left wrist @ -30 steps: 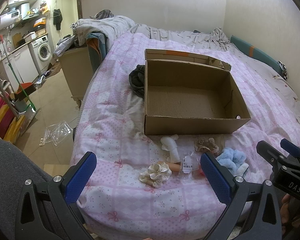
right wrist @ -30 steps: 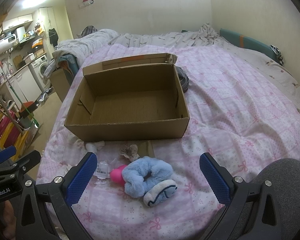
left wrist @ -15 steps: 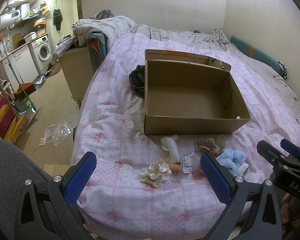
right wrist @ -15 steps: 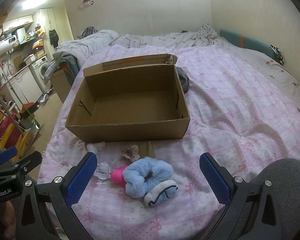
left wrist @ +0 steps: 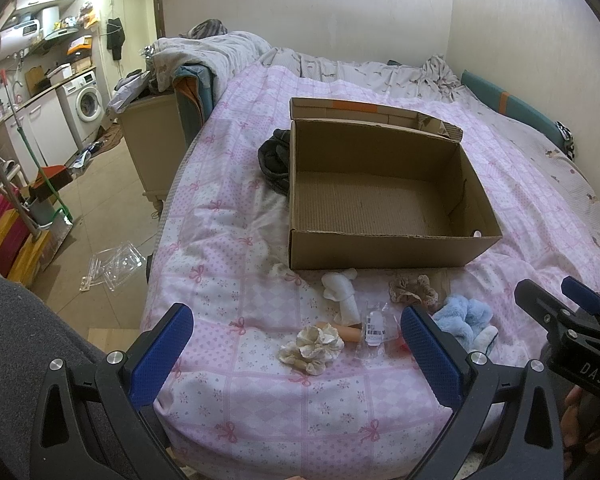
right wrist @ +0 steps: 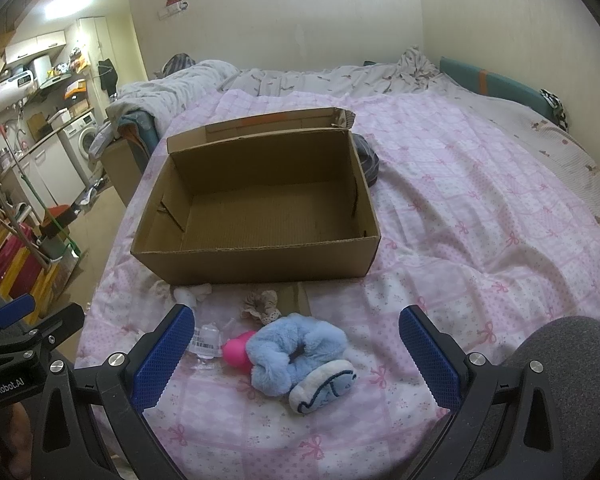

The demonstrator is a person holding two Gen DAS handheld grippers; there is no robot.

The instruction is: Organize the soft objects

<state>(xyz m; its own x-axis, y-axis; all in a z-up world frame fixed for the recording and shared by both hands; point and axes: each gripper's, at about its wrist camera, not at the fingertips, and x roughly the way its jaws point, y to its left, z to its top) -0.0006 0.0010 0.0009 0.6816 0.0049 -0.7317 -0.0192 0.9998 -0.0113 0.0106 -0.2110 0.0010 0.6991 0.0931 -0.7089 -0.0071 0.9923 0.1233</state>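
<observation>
Both tongs are wide open and hold nothing. The left gripper (left wrist: 296, 354) hangs over a cream scrunchie (left wrist: 312, 347). The right gripper (right wrist: 298, 354) hangs over a fluffy blue scrunchie (right wrist: 296, 354). These soft things lie on the pink bed (right wrist: 460, 208), just in front of the cardboard box (right wrist: 260, 258).

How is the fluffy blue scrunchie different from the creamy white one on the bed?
The blue scrunchie looks furry and plump; the cream scrunchie looks like crinkled, ruffled cloth. The blue scrunchie appears bigger than the cream one. The blue scrunchie touches a pink object and a small white plush; the cream scrunchie lies beside a peach tube. Both lie on the pink bedspread outside the cardboard box.
</observation>
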